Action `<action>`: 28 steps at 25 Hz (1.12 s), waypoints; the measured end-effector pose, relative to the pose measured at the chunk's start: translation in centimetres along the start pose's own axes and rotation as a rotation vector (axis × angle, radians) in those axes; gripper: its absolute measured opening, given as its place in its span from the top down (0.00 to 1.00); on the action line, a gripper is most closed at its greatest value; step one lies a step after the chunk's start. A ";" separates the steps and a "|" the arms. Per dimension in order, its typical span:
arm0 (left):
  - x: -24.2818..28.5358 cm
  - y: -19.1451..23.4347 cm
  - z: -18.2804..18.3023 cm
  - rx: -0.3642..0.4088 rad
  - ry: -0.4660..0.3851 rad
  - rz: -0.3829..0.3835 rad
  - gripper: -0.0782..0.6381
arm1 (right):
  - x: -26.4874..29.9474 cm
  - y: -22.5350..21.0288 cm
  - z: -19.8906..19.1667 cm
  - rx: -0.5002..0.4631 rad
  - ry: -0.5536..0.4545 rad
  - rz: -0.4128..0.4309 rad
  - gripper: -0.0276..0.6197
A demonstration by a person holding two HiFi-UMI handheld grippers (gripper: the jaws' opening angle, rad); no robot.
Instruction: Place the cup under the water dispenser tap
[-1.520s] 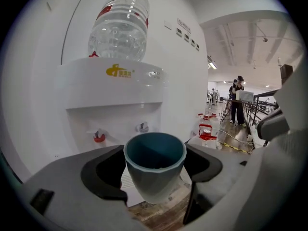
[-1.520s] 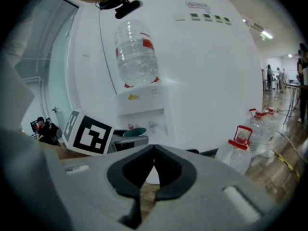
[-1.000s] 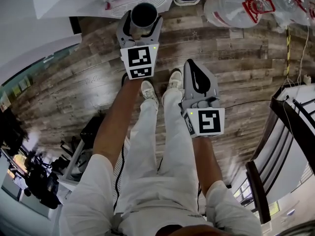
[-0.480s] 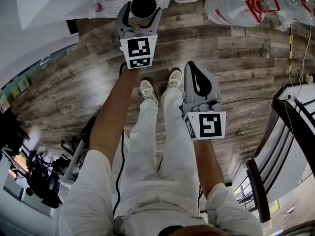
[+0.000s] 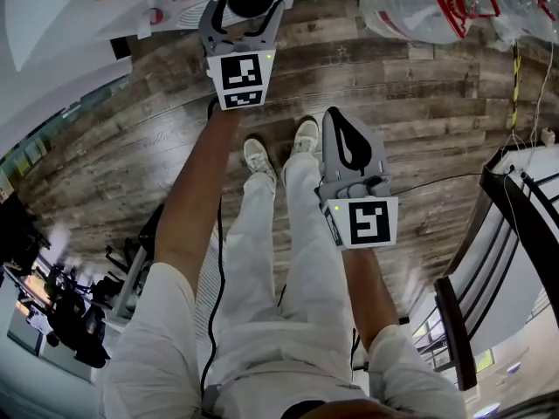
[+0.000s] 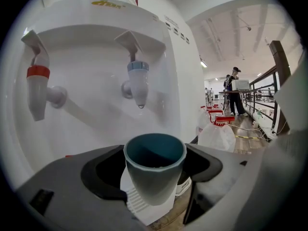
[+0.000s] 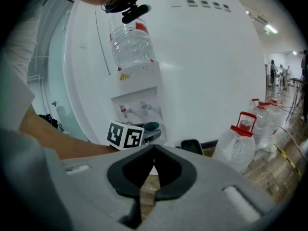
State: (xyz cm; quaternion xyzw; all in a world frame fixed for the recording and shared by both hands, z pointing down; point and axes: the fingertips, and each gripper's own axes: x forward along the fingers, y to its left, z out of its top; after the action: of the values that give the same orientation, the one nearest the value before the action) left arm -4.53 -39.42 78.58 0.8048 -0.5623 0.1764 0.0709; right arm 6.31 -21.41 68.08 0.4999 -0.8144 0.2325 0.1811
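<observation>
Left gripper (image 5: pixel 251 7), clamped on the cup (image 6: pixel 155 166), is now brought nearer the blue tap (image 6: pixel 138 83), the cup held below and seemingly just short of it, while the right gripper (image 7: pixel 153 166) is kept pressed together, empty, well back from the tap.

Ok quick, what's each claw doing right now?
Left claw: closed, holding the cup.
Right claw: closed, holding nothing.

Red-capped water jugs (image 5: pixel 410 11) on wood-plank floor (image 5: pixel 131 155); dark railing (image 5: pixel 511 225) at right.
</observation>
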 end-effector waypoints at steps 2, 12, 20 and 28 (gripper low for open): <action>0.3 0.2 0.0 -0.012 -0.008 0.001 0.38 | 0.0 0.0 -0.2 -0.010 0.003 0.000 0.96; 0.1 1.1 -0.8 -0.040 0.006 0.030 0.36 | 0.0 -0.2 -0.2 -0.006 -0.001 -0.004 0.96; -0.2 1.2 -1.7 -0.023 0.089 0.028 0.36 | -0.5 -0.6 -0.1 -0.002 0.005 -0.030 0.96; -1.8 0.9 0.5 -0.042 0.080 0.004 0.36 | -1.7 0.2 1.1 -0.001 -0.011 -0.044 0.96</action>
State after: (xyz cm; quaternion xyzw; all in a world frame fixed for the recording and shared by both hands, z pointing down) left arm -5.83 -38.31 77.37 0.7942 -0.5643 0.1968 0.1101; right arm 6.82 -20.74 66.26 0.5190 -0.8043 0.2251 0.1819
